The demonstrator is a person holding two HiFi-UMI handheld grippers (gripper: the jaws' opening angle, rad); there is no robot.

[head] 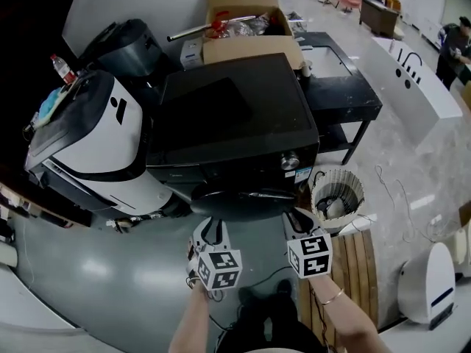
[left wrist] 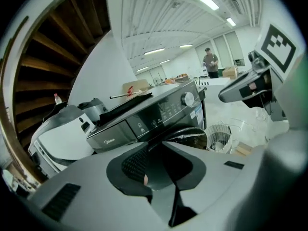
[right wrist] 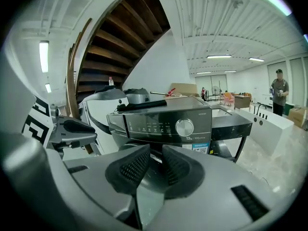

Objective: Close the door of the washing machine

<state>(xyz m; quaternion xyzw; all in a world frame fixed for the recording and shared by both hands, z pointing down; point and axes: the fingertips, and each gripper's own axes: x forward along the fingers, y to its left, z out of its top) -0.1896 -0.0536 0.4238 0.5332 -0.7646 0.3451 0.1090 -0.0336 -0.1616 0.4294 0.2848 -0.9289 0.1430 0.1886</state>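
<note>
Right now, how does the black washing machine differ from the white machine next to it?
The black washing machine is black with a silver knob; the white machine is white with a black band. The washing machine's top is bare, while something blue lies on the white machine. Both stand side by side.

washing machine door (head: 246,199): only top edge shows; closure unclear

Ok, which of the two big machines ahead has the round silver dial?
The dark washing machine in the middle: its dial sits near its front right corner. The white machine to its left shows none.
</note>
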